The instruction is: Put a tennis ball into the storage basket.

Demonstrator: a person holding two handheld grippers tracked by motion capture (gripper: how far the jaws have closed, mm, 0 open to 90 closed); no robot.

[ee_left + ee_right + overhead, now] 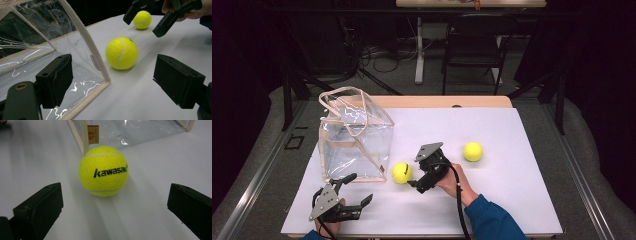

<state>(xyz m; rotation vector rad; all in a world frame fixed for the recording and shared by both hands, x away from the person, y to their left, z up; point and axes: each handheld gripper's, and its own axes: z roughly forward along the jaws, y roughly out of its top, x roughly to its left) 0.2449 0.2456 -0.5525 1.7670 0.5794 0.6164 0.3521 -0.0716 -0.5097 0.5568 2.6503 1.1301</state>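
Yellow tennis ball marked "kawasaki", resting on the white table just beside the near right corner of the clear plastic bag, not gripped. Right gripper: jaws spread wide, just short of that ball on the side away from the bag. Left gripper: jaws likewise apart and empty, at the bag's near edge; second yellow ball lies well apart, right of the bag.
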